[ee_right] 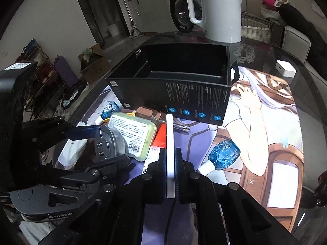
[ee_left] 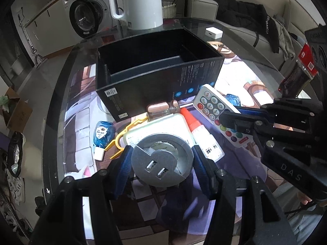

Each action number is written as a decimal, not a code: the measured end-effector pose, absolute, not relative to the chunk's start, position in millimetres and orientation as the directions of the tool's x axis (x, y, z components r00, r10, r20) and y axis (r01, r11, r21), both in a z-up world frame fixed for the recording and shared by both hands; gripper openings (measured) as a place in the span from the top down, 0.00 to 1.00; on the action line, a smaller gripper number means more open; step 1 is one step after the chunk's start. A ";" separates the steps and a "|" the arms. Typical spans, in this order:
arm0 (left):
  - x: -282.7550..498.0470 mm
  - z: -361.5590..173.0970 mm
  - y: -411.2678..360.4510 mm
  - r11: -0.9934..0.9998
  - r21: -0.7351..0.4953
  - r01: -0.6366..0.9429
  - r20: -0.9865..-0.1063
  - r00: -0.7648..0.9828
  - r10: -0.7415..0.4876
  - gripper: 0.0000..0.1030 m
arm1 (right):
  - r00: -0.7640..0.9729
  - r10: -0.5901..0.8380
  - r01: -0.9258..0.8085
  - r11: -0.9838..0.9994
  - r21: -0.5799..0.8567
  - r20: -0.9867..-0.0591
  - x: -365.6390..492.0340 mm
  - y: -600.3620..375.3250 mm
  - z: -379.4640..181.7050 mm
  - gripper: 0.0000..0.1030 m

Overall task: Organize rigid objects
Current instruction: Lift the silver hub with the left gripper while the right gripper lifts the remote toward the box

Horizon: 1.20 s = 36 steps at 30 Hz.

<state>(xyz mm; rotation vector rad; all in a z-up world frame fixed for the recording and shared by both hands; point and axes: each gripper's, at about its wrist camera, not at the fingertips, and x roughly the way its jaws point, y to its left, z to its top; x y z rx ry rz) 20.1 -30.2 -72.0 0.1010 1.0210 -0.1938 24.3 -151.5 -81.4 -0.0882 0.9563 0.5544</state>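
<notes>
Left tongs [ee_left: 162,163]: clamped on grey USB hub [ee_left: 161,161].
Right tongs [ee_right: 170,153]: clamped on white remote [ee_right: 169,143].
Black box [ee_left: 155,71]: 12 o'clock, open-topped.

black box [ee_left: 155,85], white kettle [ee_left: 141,4]

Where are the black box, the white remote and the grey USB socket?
black box [ee_left: 163,85]: left wrist view, front wall.
white remote [ee_right: 170,143]: right wrist view, thin edge.
grey USB socket [ee_left: 161,161]: left wrist view, round face.

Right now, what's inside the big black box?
The black box looks empty: only a dark divider wall and bare floor show. Its near wall hides the closest strip of floor.
</notes>
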 end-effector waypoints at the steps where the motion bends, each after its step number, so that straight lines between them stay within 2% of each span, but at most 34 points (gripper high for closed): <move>1: 17.8 -66.9 -28.9 0.978 -0.004 0.207 -0.842 0.528 -0.115 0.45 | 0.466 0.411 -0.485 0.859 0.162 -0.784 21.9 -152.7 -77.1 0.93; 12: 6.2 -30.4 -23.8 0.980 0.000 0.200 -0.708 0.692 -0.141 0.45 | 0.696 0.452 -0.460 0.877 0.137 -0.558 -13.2 -168.0 -25.7 0.93; 17: -8.8 -8.1 -24.9 0.978 0.026 0.207 -0.580 0.800 -0.153 0.45 | 0.778 0.460 -0.472 0.877 0.084 -0.427 -33.1 -173.0 0.4 0.93; 22: -24.4 8.3 -22.4 0.982 0.036 0.187 -0.455 0.878 -0.151 0.45 | 0.805 0.467 -0.480 0.875 0.062 -0.365 -47.7 -172.8 10.9 0.93; 29: -26.4 14.5 -15.1 0.983 0.034 0.180 -0.421 0.895 -0.149 0.45 | 0.825 0.479 -0.485 0.872 0.060 -0.300 -60.6 -176.1 23.4 0.93; 36: -18.7 19.6 -15.6 0.987 0.002 0.160 -0.435 0.889 -0.144 0.44 | 0.816 0.483 -0.484 0.871 0.083 -0.318 -54.6 -174.1 25.2 0.93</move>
